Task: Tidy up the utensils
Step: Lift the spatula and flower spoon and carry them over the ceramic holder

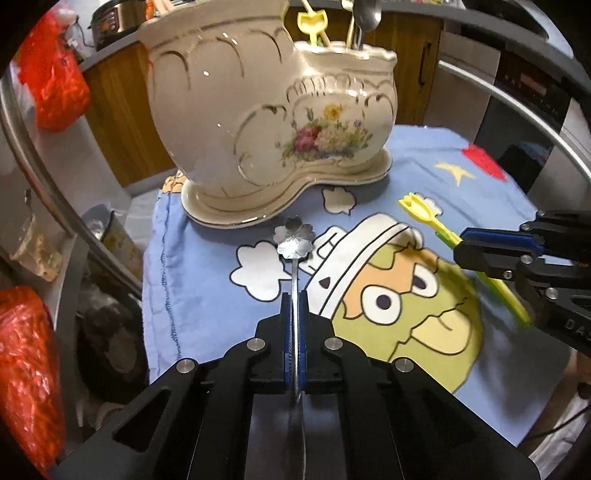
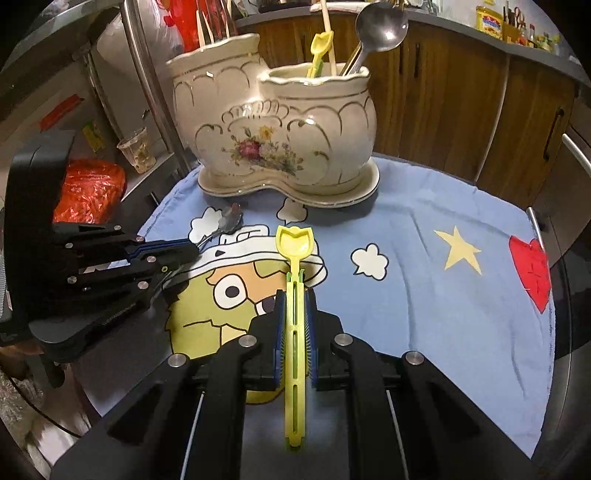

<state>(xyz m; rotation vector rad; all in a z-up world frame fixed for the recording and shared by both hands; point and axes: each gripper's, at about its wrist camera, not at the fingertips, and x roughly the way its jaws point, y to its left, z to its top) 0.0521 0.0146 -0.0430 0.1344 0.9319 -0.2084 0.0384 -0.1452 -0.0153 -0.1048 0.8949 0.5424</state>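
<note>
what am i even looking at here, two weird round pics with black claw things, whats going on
These are two fisheye cameras, one mounted on each of two hand-held grippers that a person carries; there is no robot arm. Each picture looks forward along its own gripper's two fingers.

The left gripper is shut on a small metal spoon with a flower-shaped end. The right gripper is shut on a yellow plastic utensil. Each gripper also shows at the edge of the other's picture.

Ahead, a cream ceramic utensil holder with two compartments stands on a blue cartoon cloth. It already holds a large metal spoon, chopsticks and another yellow piece.
</note>
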